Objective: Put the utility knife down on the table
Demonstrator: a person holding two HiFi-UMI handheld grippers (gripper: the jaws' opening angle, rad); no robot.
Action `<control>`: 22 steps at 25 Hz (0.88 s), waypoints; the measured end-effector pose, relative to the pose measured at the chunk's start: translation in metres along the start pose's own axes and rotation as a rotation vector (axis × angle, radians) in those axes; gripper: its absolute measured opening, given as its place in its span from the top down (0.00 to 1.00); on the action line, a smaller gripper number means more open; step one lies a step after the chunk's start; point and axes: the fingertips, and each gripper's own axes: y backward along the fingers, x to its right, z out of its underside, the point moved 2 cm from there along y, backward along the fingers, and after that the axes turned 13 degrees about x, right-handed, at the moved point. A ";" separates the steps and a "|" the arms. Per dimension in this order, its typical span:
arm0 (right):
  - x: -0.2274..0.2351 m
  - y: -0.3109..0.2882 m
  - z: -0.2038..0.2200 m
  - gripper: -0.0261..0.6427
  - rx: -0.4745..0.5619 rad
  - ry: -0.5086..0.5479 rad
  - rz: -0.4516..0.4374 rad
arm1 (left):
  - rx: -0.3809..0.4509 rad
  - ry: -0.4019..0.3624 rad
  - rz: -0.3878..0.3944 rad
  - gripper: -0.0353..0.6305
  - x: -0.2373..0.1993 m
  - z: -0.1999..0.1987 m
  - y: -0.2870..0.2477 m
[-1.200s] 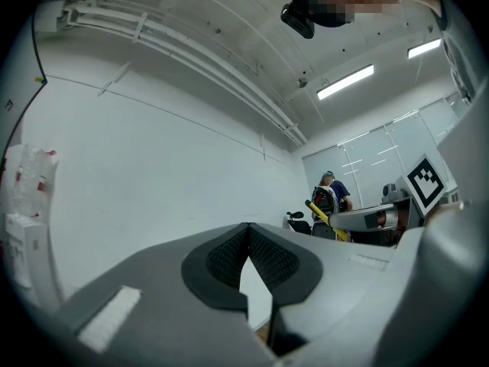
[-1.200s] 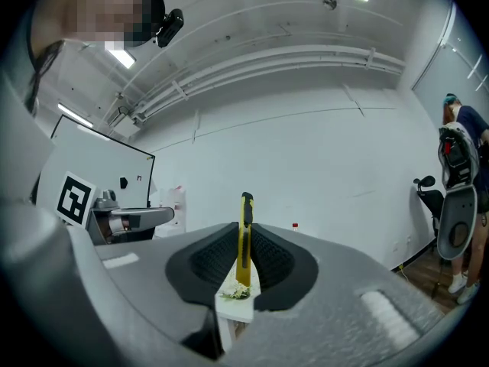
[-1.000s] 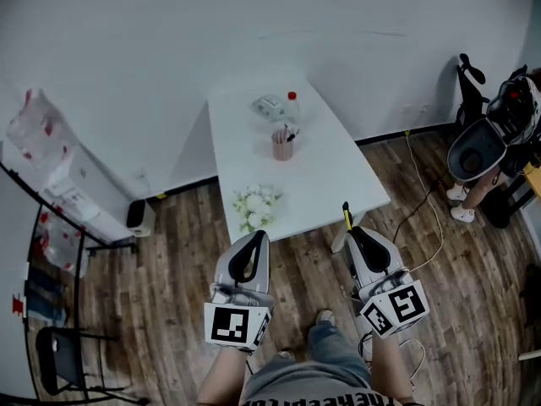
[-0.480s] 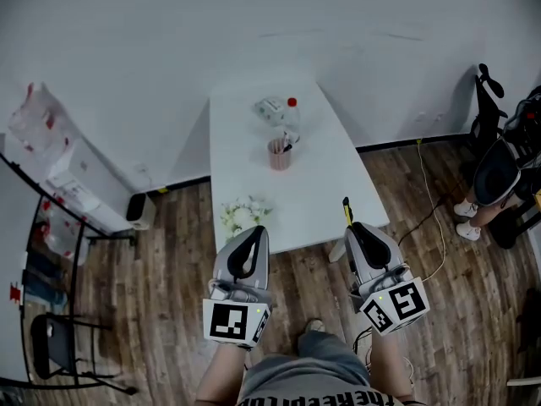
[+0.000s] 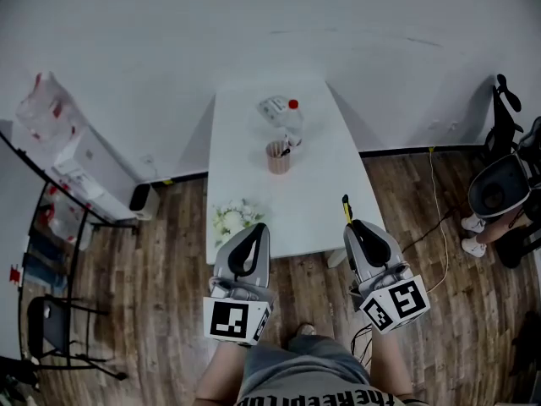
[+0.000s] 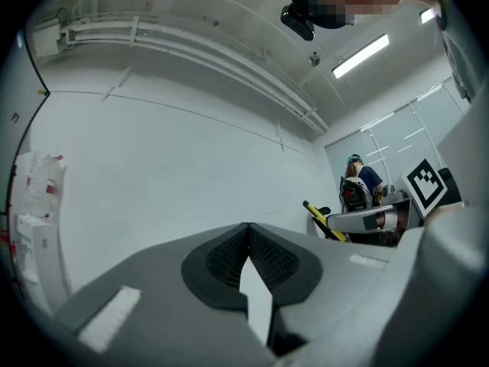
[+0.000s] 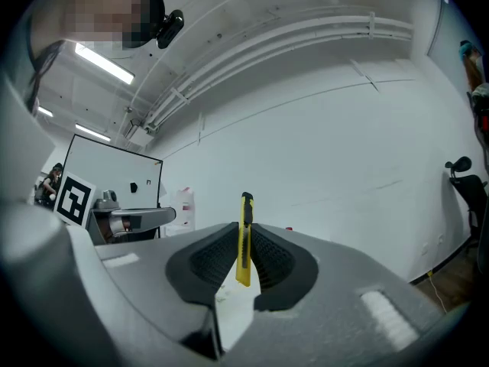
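Both grippers sit where they were in the head view a second ago, while the table (image 5: pixel 317 189) has squared up beneath them. The flowers (image 5: pixel 230 218) now lie left of the left gripper (image 5: pixel 258 228), whose jaws meet on nothing. The right gripper (image 5: pixel 353 225) clamps the yellow utility knife (image 5: pixel 346 210), which points forward past the jaw tips, over the table's near right edge. Only the right gripper view shows the pads (image 7: pixel 212 257) pinching the knife's lower body. Farther along the white tabletop stand a pink cup (image 5: pixel 277 156) and a red-capped bottle (image 5: pixel 292 112). Wood floor (image 5: pixel 161 269) surrounds the table; a white wall (image 5: pixel 169 32) lies behind.
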 end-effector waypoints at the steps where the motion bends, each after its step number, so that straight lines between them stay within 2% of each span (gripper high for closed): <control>1: 0.003 0.000 0.001 0.89 0.000 -0.004 -0.007 | -0.001 -0.005 -0.007 0.92 0.002 0.001 -0.002; 11: 0.019 -0.013 0.009 0.89 0.000 -0.051 -0.047 | -0.031 -0.037 -0.029 0.92 0.009 0.006 -0.014; 22: 0.037 -0.040 0.023 0.89 -0.009 -0.062 -0.033 | -0.038 -0.042 -0.040 0.92 -0.014 0.019 -0.040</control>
